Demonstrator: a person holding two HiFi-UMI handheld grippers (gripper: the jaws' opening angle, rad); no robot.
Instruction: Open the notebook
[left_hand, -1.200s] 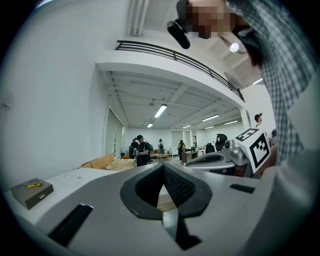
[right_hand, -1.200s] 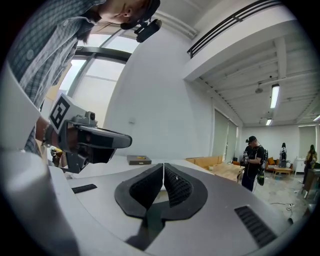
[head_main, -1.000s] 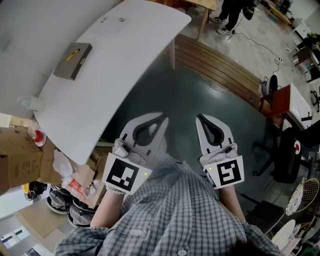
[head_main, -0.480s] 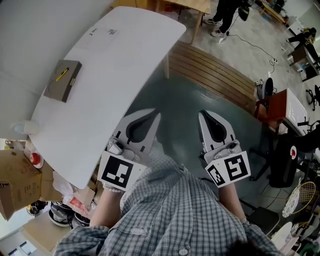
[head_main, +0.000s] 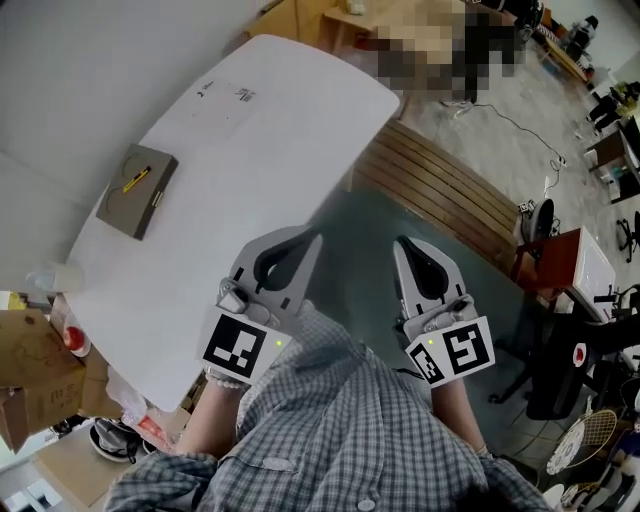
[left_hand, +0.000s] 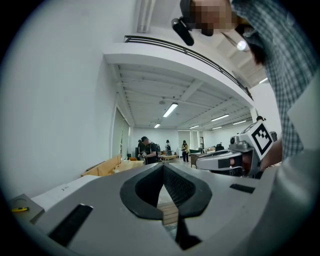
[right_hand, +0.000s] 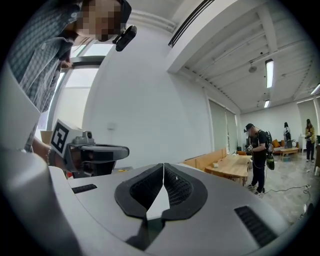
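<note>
A closed grey-brown notebook (head_main: 137, 191) with a yellow pen on its cover lies near the left end of the long white table (head_main: 250, 150); its corner shows at the far left of the left gripper view (left_hand: 20, 207). My left gripper (head_main: 312, 236) is shut and empty, held level at the table's near edge, well right of the notebook. My right gripper (head_main: 401, 243) is shut and empty too, over the dark floor beside the left one. In each gripper view the jaws (left_hand: 163, 166) (right_hand: 163, 165) meet at the tips with nothing between them.
Cardboard boxes (head_main: 30, 385) and clutter sit on the floor at the left below the table. A slatted wooden bench (head_main: 440, 195) runs beyond the table's right end. A red stool and black chair (head_main: 560, 300) stand at the right. People stand far off in the room (right_hand: 257, 155).
Both grippers have moved together toward the table, still shut and side by side. The left gripper's tip has come from over the floor to the table's near edge.
</note>
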